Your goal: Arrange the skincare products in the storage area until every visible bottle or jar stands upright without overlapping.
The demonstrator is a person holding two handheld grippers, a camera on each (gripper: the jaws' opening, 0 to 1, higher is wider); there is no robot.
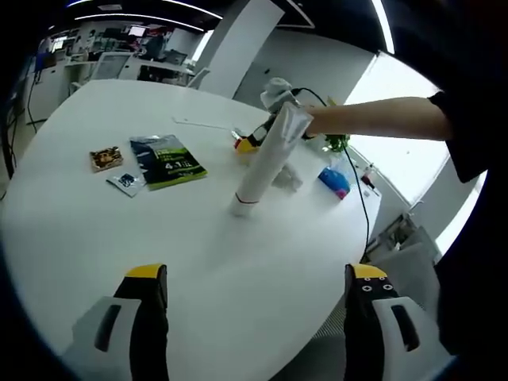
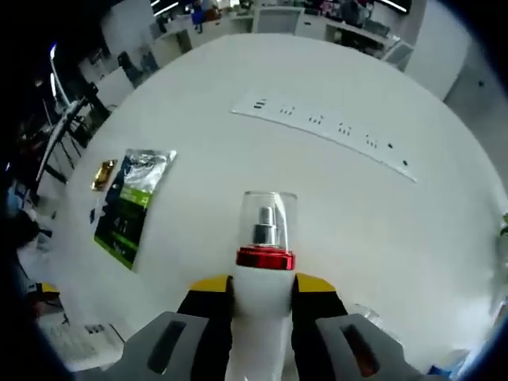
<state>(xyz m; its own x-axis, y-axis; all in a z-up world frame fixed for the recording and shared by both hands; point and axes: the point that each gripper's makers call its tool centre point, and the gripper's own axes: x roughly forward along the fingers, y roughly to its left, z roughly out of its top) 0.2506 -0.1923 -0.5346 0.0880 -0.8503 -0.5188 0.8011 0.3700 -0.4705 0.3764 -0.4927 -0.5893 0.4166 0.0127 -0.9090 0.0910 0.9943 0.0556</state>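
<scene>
In the left gripper view my left gripper (image 1: 254,298) hangs over the near part of the white table (image 1: 95,222), its two yellow-tipped jaws spread wide with nothing between them. Ahead of it, well apart from the jaws, I see the white bottle (image 1: 266,163) tilted over the table, its capped end with a red ring down near or on the tabletop, I cannot tell which, and its other end up by the right gripper (image 1: 274,119), which comes in from the right on a person's bare arm (image 1: 373,119). To the left of the bottle lie a dark green pouch (image 1: 167,160), a small blue-and-white sachet (image 1: 125,182) just beside it and a small brown packet (image 1: 105,158) further left. Beyond the bottle to the right lies a blue item (image 1: 333,181), too small to identify. In the right gripper view my right gripper (image 2: 262,290) pinches the bottle (image 2: 262,317) between its jaws, which press on the white body just below the red ring (image 2: 265,257); the clear cap (image 2: 268,218) over a silver pump points straight ahead of the jaws. Past the cap a long white strip (image 2: 325,127) with dark marks lies across the table (image 2: 381,230). Off to the left lie the green pouch (image 2: 131,206) and the brown packet (image 2: 104,175).
</scene>
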